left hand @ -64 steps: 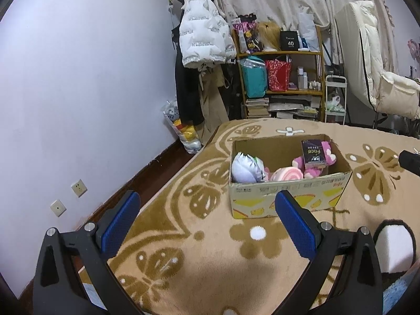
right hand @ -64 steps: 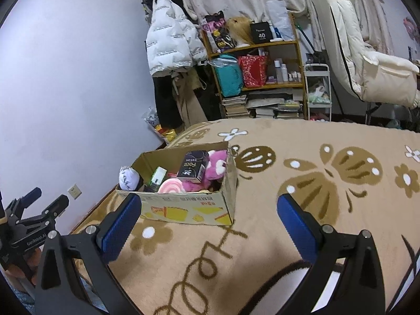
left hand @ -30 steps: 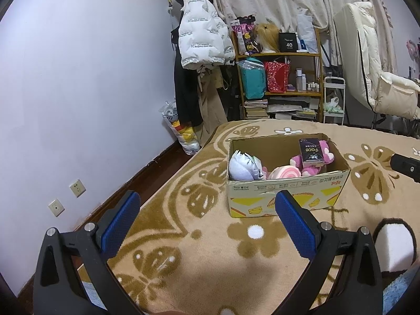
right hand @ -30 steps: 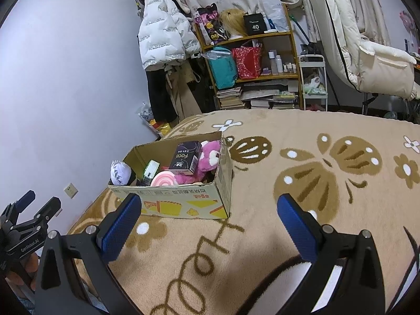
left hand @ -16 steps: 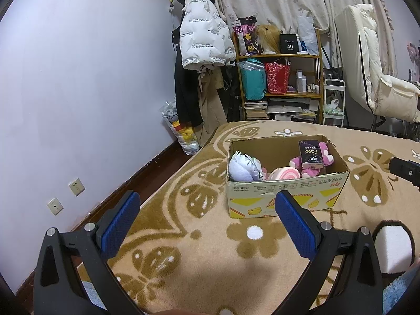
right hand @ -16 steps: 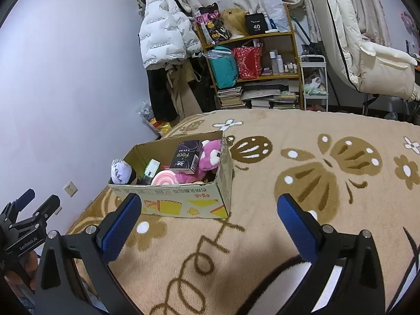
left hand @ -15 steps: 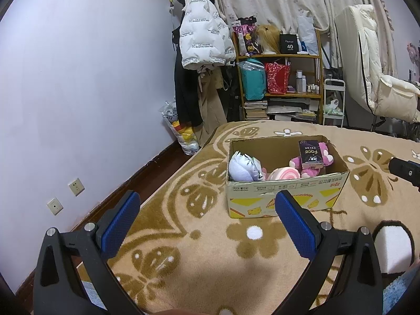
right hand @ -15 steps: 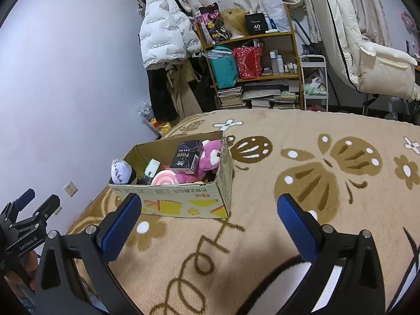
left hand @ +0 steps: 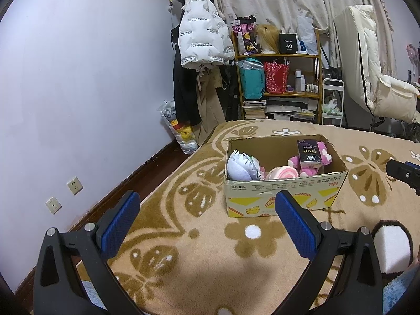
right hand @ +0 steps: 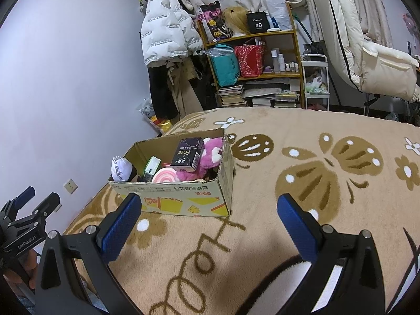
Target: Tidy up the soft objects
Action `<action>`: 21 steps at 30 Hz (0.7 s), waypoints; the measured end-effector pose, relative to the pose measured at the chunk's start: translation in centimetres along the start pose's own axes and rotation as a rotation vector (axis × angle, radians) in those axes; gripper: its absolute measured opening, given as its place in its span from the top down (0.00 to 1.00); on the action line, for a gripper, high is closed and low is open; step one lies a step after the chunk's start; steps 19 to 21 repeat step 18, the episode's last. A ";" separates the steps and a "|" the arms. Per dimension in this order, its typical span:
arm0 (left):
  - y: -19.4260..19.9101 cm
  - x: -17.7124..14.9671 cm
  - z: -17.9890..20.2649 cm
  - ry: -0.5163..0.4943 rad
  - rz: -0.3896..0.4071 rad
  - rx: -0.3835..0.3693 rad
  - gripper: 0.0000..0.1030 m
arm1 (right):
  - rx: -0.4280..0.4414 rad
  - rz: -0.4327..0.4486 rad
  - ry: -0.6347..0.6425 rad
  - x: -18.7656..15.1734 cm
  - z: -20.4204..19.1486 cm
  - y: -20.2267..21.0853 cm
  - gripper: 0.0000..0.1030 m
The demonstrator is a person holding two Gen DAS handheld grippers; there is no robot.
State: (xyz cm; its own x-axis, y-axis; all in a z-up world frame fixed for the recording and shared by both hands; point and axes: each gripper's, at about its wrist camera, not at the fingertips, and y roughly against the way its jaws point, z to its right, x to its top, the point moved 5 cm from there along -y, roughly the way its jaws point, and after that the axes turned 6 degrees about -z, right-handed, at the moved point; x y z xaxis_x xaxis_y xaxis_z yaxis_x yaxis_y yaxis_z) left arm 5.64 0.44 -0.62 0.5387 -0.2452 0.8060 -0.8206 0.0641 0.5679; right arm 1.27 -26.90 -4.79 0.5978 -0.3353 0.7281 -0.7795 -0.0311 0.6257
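A cardboard box (left hand: 283, 189) (right hand: 183, 197) stands on the tan patterned blanket. It holds a white plush (left hand: 240, 166) (right hand: 119, 169), a pink swirl cushion (left hand: 282, 174) (right hand: 164, 177), a pink teddy bear (left hand: 319, 157) (right hand: 210, 156), a dark "Face" tissue pack (left hand: 308, 153) (right hand: 187, 155) lying on the bear, and a small green box (right hand: 151, 168). My left gripper (left hand: 207, 219) is open and empty, short of the box's front wall. My right gripper (right hand: 210, 219) is open and empty, in front of the box's right corner.
The blanket (left hand: 199, 262) (right hand: 328, 173) covers a bed. A wall (left hand: 78, 92) runs along the left. Behind are a hanging white jacket (left hand: 202, 42), a cluttered shelf (left hand: 278, 78) and a cream chair (left hand: 380, 86). The left gripper shows in the right wrist view (right hand: 29, 210).
Both grippers have drifted slightly; the box sits a little lower and nearer in the right view. Both stay open and empty.
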 end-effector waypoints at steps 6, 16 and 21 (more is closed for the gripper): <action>0.0 -0.1 0.2 -0.004 -0.001 0.000 0.01 | 0.000 -0.002 0.002 -0.1 -0.1 0.0 0.00; 0.0 -0.1 0.6 -0.006 -0.005 -0.004 0.01 | 0.000 -0.002 0.001 0.0 -0.1 0.0 0.00; 0.0 -0.1 0.5 -0.007 -0.005 -0.003 0.01 | 0.000 -0.002 0.000 0.0 0.0 0.0 0.00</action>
